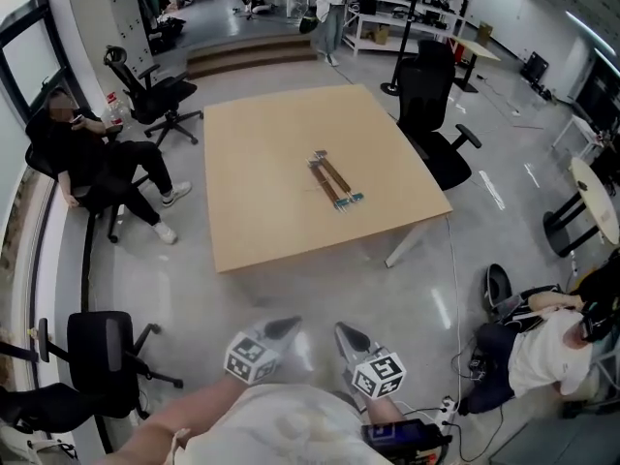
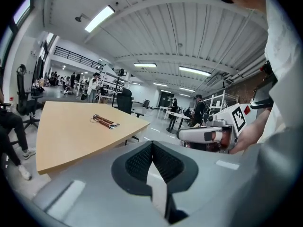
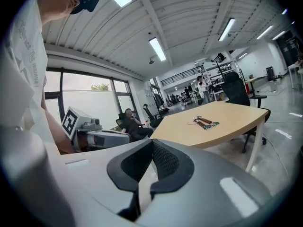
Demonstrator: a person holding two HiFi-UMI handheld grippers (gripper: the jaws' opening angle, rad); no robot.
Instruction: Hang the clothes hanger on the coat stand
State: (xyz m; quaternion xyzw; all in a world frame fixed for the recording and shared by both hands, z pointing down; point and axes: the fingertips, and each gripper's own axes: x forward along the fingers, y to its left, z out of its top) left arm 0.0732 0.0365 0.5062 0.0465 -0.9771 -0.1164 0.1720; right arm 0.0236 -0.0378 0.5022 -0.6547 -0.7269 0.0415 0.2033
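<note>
Head view: low at the bottom edge, left claw (image 1: 284,327) and right claw (image 1: 347,335), partly covered by a pale shirt (image 1: 281,424), only the tips clear. Well ahead on the counter (image 1: 262,182), the clothes hanger (image 1: 334,184), small, hook hard to make out. Left gripper view: left claw (image 2: 152,144) pressed together on nothing, clothes hanger (image 2: 105,122) well ahead, leftward. Right gripper view: right claw (image 3: 152,143) likewise pressed together, empty, clothes hanger (image 3: 206,122) well ahead, rightward.

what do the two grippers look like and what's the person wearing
Both the left gripper and the right gripper are pale grey, with pointed silvery jaws lined with black ribbed pads. Each carries a white cube printed with black square markers. The person wears a white short-sleeved top.
</note>
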